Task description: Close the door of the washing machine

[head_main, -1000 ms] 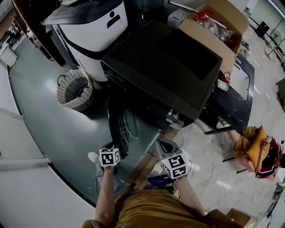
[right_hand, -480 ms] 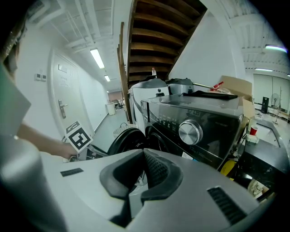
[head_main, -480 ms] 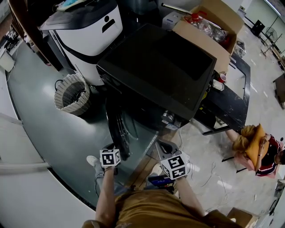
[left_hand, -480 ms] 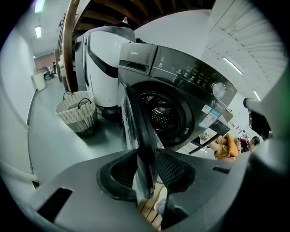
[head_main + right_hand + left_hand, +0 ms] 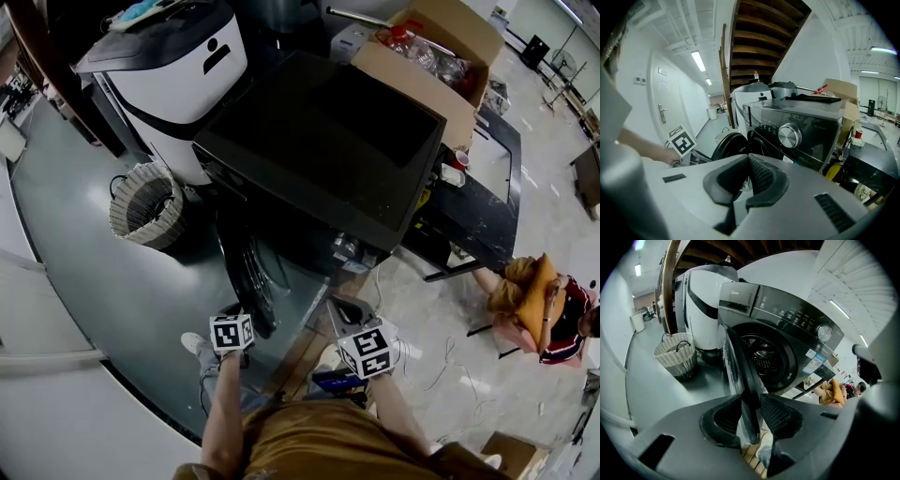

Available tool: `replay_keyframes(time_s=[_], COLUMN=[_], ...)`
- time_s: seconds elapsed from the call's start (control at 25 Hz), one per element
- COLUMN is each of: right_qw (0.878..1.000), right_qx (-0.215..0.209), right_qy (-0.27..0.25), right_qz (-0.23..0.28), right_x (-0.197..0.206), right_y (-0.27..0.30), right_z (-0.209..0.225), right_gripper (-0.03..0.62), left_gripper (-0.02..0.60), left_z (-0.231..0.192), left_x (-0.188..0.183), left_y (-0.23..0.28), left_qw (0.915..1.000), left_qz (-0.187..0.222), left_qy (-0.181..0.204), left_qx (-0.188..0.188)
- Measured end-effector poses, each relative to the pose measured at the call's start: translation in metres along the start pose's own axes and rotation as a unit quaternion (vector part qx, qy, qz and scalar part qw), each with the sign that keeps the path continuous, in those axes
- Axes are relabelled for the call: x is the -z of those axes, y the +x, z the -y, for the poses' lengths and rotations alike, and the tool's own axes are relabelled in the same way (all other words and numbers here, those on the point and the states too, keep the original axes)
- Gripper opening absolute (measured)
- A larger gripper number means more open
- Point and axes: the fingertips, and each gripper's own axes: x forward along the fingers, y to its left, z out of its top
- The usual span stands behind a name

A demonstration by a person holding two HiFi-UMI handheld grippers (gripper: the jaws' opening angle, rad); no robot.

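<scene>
The dark front-loading washing machine (image 5: pixel 319 141) stands with its round door (image 5: pixel 248 272) swung open toward me. In the left gripper view the door's edge (image 5: pixel 740 362) runs between the jaws of my left gripper (image 5: pixel 751 404). Those jaws have just been opening and are not clamped on the edge. The drum (image 5: pixel 764 357) shows behind it. My left gripper (image 5: pixel 239 319) is at the door's outer edge. My right gripper (image 5: pixel 352 314) hovers in front of the machine's lower right, shut and empty (image 5: pixel 748 161). It faces the control panel (image 5: pixel 797 126) and the door (image 5: pixel 726 143).
A wicker basket (image 5: pixel 145 202) sits on the floor left of the machine, beside a white appliance (image 5: pixel 178 66). A cardboard box (image 5: pixel 431 56) and a low black table (image 5: pixel 478 206) lie behind and to the right. A person (image 5: pixel 534 300) sits on the floor at the right.
The head view has drifted, so the machine sits slightly further left in the picture. The door and both grippers look much as before.
</scene>
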Motion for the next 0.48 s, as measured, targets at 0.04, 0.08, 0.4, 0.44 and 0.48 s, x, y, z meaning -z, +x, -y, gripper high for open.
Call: replay_keyframes(time_s=[0.04,0.08,0.4,0.44,0.48], right_qw=[1.0,1.0,1.0,1.0,1.0], right_qx=[0.001,0.003,0.016,0.018,0.02], right_qy=[0.0,0.001,0.01,0.011,0.013], right_qz=[0.0,0.0,0.002,0.002,0.002], right_x=[0.001,0.002,0.003,0.003,0.004], right_y=[-0.001,-0.001,-0.008,-0.01,-0.011], right_z=[0.001,0.003,0.014,0.016,0.018], right_gripper=[0.012,0.012,0.012,0.012,0.012], left_gripper=[0.144,0.145,0.155,0.156,0.158], left_z=[0.001,0.003,0.02,0.023,0.025], left_x=[-0.001,-0.001,-0.009,-0.011,-0.011], left_y=[0.001,0.003,0.01,0.011,0.013], left_qw=[1.0,1.0,0.9997,0.9996,0.9995], left_qz=[0.0,0.0,-0.005,-0.006,-0.007], left_qy=[0.001,0.001,0.005,0.006,0.007], left_qx=[0.002,0.003,0.025,0.027,0.03])
